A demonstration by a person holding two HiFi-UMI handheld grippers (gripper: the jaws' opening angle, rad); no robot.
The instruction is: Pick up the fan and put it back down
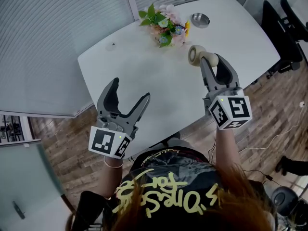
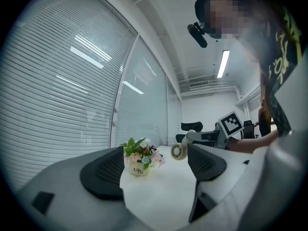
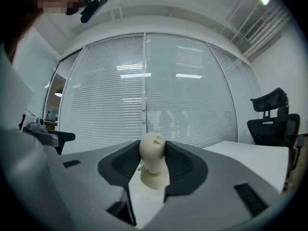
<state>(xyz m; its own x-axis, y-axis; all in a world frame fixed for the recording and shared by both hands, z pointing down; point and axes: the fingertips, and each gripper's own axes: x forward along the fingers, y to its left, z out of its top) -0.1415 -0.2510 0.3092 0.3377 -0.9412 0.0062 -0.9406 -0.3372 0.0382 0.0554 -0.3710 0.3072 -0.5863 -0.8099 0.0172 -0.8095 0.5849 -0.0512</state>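
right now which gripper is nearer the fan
Right. The right gripper is shut on the fan; the left gripper hangs open, apart from it, off to its left by the table's near edge.

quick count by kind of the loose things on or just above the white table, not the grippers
small cream plastic fan: 1
white pot of mixed flowers: 1
round shiny metal bowl: 1
small grey speck, too small to identify: 1
total: 4
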